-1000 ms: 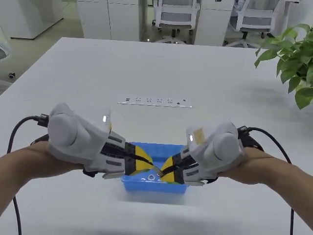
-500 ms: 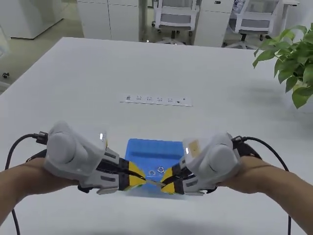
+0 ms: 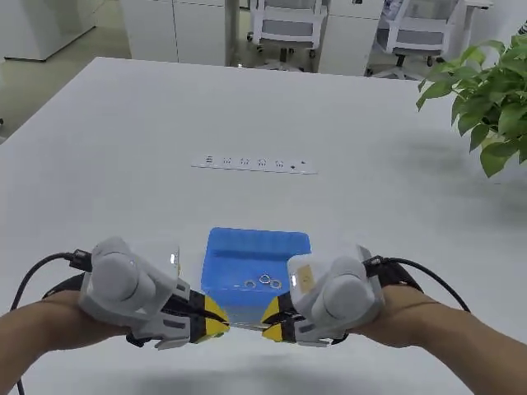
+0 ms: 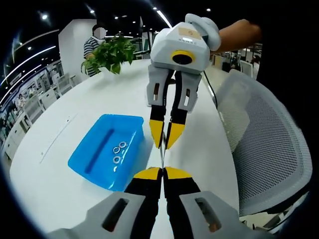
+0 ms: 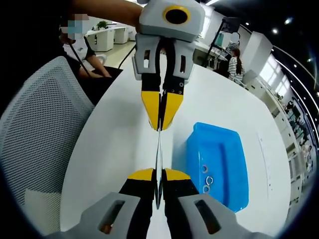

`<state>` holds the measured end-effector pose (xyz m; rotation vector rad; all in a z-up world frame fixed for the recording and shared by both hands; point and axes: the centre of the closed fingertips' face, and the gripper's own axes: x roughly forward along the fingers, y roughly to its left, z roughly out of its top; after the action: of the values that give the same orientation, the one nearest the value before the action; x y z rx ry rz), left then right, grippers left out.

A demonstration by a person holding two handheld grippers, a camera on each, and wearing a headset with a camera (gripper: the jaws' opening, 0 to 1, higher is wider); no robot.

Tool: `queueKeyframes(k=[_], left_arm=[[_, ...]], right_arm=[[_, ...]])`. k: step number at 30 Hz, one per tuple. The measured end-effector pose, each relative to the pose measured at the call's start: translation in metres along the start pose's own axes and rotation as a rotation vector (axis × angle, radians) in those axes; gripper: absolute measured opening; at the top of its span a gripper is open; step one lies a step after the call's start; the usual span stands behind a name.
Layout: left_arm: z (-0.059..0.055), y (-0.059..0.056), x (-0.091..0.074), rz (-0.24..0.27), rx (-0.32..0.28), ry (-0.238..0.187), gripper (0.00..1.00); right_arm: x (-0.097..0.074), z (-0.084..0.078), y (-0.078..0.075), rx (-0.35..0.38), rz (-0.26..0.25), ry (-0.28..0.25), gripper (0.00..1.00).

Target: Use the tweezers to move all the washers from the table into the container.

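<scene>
Head view is showing us the left claw (image 3: 212, 317) clamping one end of the thin, shiny metal tweezers (image 4: 162, 157), the right claw (image 3: 272, 322) pinching the other. At twelve o'clock, the glossy blue plastic container (image 3: 257, 240) is holding three small ring-shaped washers (image 3: 263, 281). We are judging the transfer nearly done; next, one claw is needing to release cleanly over the matte desk (image 3: 247, 107).

- The container (image 3: 257, 267) is sitting on the table (image 3: 123, 123).
- Washers (image 3: 263, 282) are lying in the container, toward its near end.
- The left gripper (image 3: 216, 318) and right gripper (image 3: 271, 322) are hanging just before the container, tips facing, with tweezers (image 4: 162, 149) running between them.
- A power strip (image 3: 251, 163) is lying behind the container, well apart.
- A plant (image 3: 486, 115) is standing behind the container, far right.
- Chairs (image 3: 284, 29) are standing behind the container, beyond the table.
</scene>
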<state>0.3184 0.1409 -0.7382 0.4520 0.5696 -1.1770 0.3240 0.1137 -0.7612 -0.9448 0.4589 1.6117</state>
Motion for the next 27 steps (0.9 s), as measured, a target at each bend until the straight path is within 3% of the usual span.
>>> queueKeyframes(k=[6, 15, 27], left_arm=[[-0.017, -0.004, 0.01, -0.007, -0.017, 0.038, 0.06], [-0.033, -0.005, 0.024, -0.034, -0.045, 0.077, 0.06], [-0.042, -0.013, 0.037, -0.074, -0.044, 0.127, 0.06]], right_arm=[[0.009, -0.006, 0.006, -0.003, 0.009, 0.025, 0.07], [0.015, -0.013, 0.012, 0.04, 0.038, 0.053, 0.08], [0.022, -0.025, 0.021, 0.081, 0.065, 0.078, 0.09]])
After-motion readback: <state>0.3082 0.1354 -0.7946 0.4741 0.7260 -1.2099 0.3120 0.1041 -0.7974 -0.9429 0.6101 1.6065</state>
